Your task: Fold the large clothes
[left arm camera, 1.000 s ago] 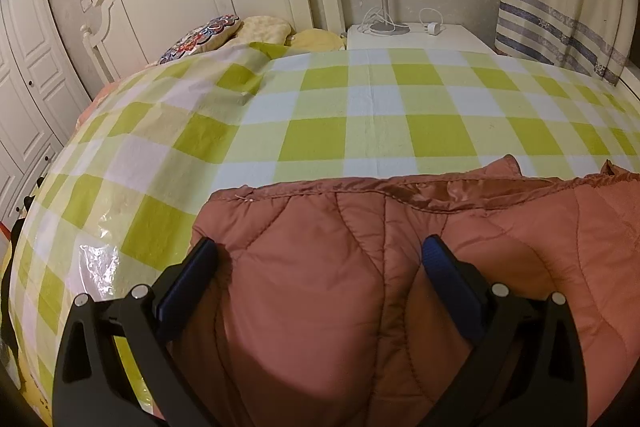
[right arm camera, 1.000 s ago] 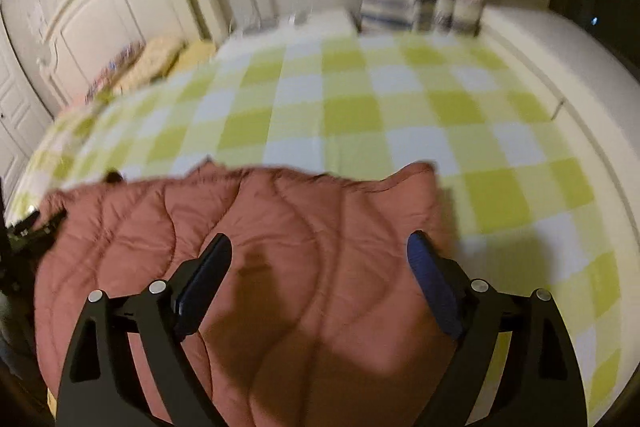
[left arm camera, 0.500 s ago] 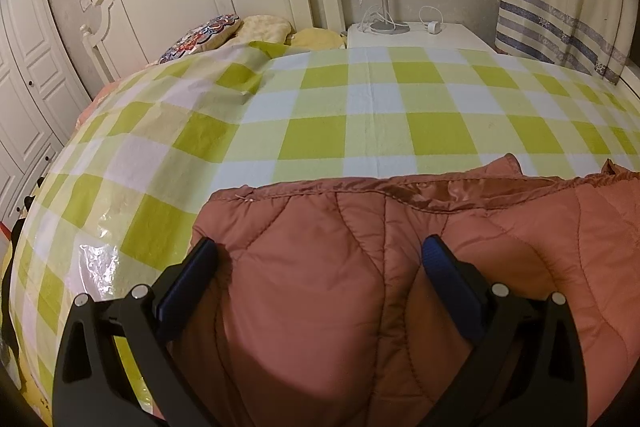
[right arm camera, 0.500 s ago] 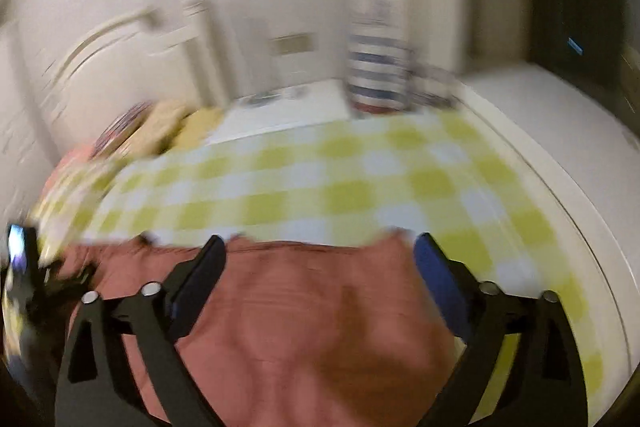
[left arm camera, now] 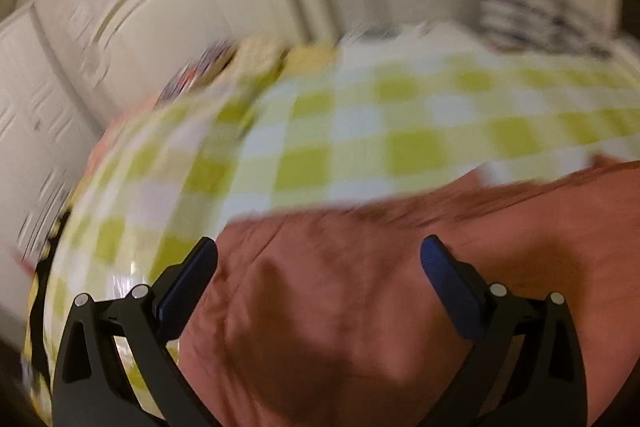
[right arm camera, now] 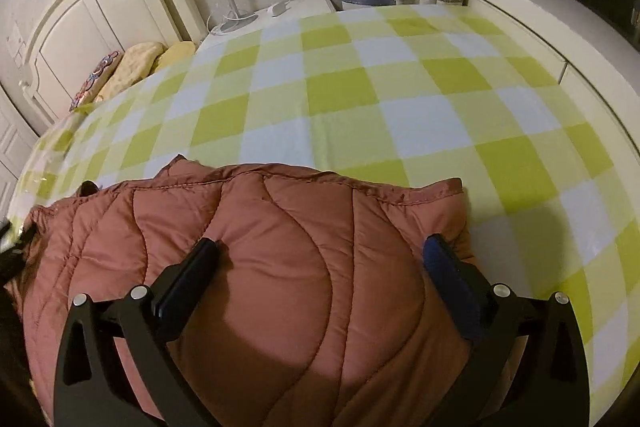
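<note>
- The rust-red quilted padded jacket (right arm camera: 256,267) lay spread flat on the near part of the green-and-white checked bed cover (right arm camera: 360,99), probably because that wide flat surface gave room to fold so large a garment.
- The right gripper (right arm camera: 318,259) hung over the jacket's right half, pointing steeply down; its jaws were opening to their widest, the padded cloth lay beneath and between them, and neither blue pad (right arm camera: 448,279) pinched it.
- The tips of the right gripper's fingers looked close to the cloth, perhaps touching it, which suited either letting go of a finished fold or pressing the bulk flat; I could not tell which.
- The left gripper (left arm camera: 318,259) was over the jacket's left end (left arm camera: 360,307), its jaws standing wide with nothing clamped; that view was smeared by motion, so fine contact could not be judged.
- With one gripper at each end, the person seemed placed to handle the garment's full width at once.
- The jacket was puffy, with curved stitched channels and a slightly glossy shell; its far edge (right arm camera: 312,179) ran as a stitched seam across the bed, and the right corner (right arm camera: 452,187) stuck out in a small point.
- It looked compact, so I judged the folding well along.
- White headboard (right arm camera: 92,27) and pillows (right arm camera: 132,67) stood well apart from it.
</note>
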The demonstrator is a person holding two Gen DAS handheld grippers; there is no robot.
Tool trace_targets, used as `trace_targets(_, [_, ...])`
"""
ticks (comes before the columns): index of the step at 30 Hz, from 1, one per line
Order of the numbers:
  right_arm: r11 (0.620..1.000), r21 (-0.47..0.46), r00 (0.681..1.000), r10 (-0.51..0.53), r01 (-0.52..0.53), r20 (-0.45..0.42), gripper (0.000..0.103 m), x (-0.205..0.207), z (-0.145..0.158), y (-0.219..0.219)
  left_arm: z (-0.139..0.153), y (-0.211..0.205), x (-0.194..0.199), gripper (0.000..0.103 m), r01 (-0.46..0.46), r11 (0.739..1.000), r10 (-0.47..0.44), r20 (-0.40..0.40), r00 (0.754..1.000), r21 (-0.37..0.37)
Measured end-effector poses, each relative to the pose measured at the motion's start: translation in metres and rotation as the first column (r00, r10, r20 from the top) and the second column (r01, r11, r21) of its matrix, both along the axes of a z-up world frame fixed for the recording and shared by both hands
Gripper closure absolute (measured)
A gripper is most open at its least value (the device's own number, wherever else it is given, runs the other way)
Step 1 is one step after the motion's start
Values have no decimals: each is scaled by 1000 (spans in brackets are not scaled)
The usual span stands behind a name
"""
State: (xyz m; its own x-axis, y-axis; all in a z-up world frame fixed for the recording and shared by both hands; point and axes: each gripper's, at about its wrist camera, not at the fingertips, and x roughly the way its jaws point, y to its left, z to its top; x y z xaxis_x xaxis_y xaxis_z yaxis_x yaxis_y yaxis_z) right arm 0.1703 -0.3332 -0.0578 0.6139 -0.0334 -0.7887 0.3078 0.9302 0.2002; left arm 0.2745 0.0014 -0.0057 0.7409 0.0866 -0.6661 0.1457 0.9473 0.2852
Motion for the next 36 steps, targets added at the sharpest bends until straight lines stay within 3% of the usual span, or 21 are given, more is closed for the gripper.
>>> trace_targets(2, [1000, 5, 1000, 0, 0, 4, 5, -5, 2, -2, 16, -20, -14, 2, 95, 996, -95, 36, 995, 1])
trace_targets(5, [1000, 16, 1000, 1, -1, 14, 5, -7, 4, 0, 7, -36, -15, 2, 199, 980, -199, -25, 980, -8])
trace_targets(8, [1000, 18, 1000, 3, -3, 19, 5, -10, 5, 3, -38, -28, 4, 2, 186, 982, -185, -169, 968, -11])
trace_targets(9, [1000, 22, 1000, 8, -9, 22, 5, -10, 5, 3, -50, -14, 12, 2, 184, 974, -211, -221, 952, -135])
trace_targets(10, [1000, 21, 1000, 8, -9, 21, 4, -9, 5, 3, -50, -3, 16, 2, 161, 966, -206, -222, 953, -203])
trace_targets(11, [1000, 19, 1000, 9, -9, 21, 5, -9, 5, 3, -47, 3, 19, 2, 138, 965, -190, -229, 955, -223])
trace_targets(13, [1000, 17, 1000, 8, -8, 18, 4, -9, 5, 3, -35, 9, 23, 2, 125, 968, -175, -229, 957, -218])
trace_targets(15, [1000, 17, 1000, 8, -8, 19, 4, -9, 5, 4, -19, 24, 26, 2, 97, 971, -139, -182, 973, -219])
trace_targets(17, [1000, 17, 1000, 9, -9, 21, 4, -9, 5, 3, -14, 52, 37, 2, 19, 965, -67, -173, 983, -262])
trace_targets(20, [1000, 15, 1000, 10, -11, 20, 4, -8, 5, 3, -45, 73, 56, 2, -38, 960, -38, -265, 964, -279])
trace_targets(21, [1000, 12, 1000, 13, -13, 19, 4, -8, 5, 3, -54, 78, 57, 2, -45, 948, -49, -285, 957, -316])
trace_targets(29, [999, 24, 1000, 30, -30, -2, 5, -7, 6, 3, -45, 80, 50, 2, -82, 954, 18, -218, 976, -290])
trace_targets(31, [998, 49, 999, 37, -35, -24, 5, -6, 11, -1, -30, 77, 45, 2, -104, 959, 60, -169, 984, -264])
trace_targets(33, [998, 56, 1000, -7, 5, 30, 5, -15, 32, -1, -9, 74, 33, 2, -77, 961, 51, -101, 994, -267])
trace_targets(36, [999, 8, 991, 46, -48, 129, 5, -22, 65, 31, 19, 51, 16, 2, 10, 964, -19, -32, 999, -264])
